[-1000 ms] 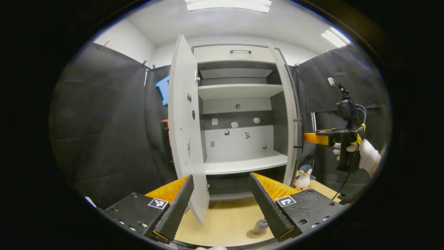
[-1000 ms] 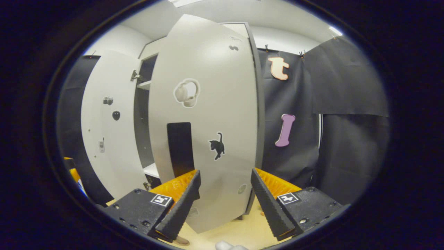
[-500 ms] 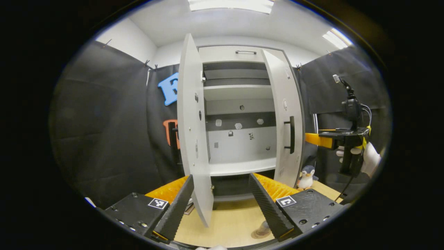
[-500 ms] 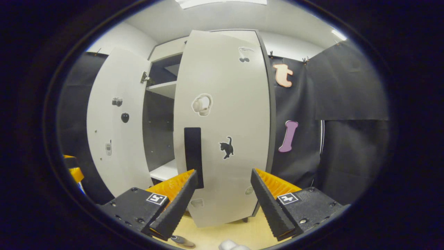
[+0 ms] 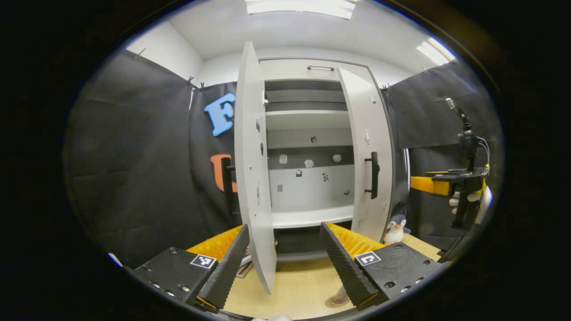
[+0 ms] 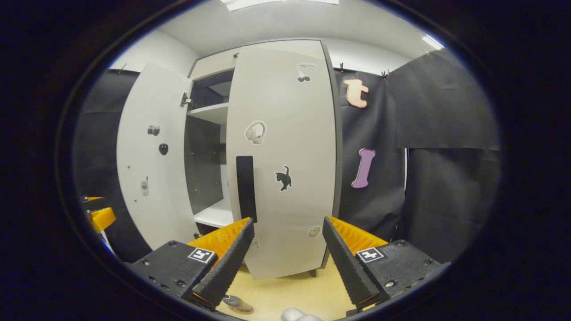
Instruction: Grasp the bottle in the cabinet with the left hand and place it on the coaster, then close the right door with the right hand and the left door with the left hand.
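The tall grey cabinet stands at the far side of the wooden table, its shelves bare. Its left door juts edge-on towards the left gripper, whose fingers are spread wide, holding nothing. The right door is partly swung in, its black handle facing the right gripper, likewise wide and empty. The bottle sits on its coaster near the front. A toy penguin stands right of the cabinet.
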Available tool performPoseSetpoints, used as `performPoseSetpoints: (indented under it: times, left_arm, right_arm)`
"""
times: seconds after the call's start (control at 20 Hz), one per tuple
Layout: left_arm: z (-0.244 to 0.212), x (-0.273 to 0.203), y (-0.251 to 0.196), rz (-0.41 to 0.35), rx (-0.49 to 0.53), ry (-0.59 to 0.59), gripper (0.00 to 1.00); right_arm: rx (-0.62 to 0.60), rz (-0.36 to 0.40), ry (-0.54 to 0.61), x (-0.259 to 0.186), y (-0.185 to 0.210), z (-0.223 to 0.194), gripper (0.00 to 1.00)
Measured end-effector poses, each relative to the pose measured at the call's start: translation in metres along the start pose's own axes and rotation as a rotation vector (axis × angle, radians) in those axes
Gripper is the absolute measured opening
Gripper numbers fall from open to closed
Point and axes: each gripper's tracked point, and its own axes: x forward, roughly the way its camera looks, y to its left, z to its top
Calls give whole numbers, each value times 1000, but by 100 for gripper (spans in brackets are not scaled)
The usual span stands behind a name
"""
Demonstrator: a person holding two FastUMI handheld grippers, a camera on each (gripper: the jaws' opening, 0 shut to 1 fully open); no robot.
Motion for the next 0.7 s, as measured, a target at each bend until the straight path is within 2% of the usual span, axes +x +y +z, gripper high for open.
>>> performPoseSetpoints:
  times: [0.3, 0.5, 0.7]
  left_arm:
    - [-2, 6, 18, 31, 13, 6, 97]
    - [-1, 12, 53, 100, 31, 6, 98]
    - [11, 28, 110, 200, 68, -3, 98]
  right_arm:
    - [28, -34, -45, -43, -1, -9, 100]
    - [36, -45, -39, -66, 3, -32, 100]
    - [17, -73, -15, -79, -1, -55, 100]
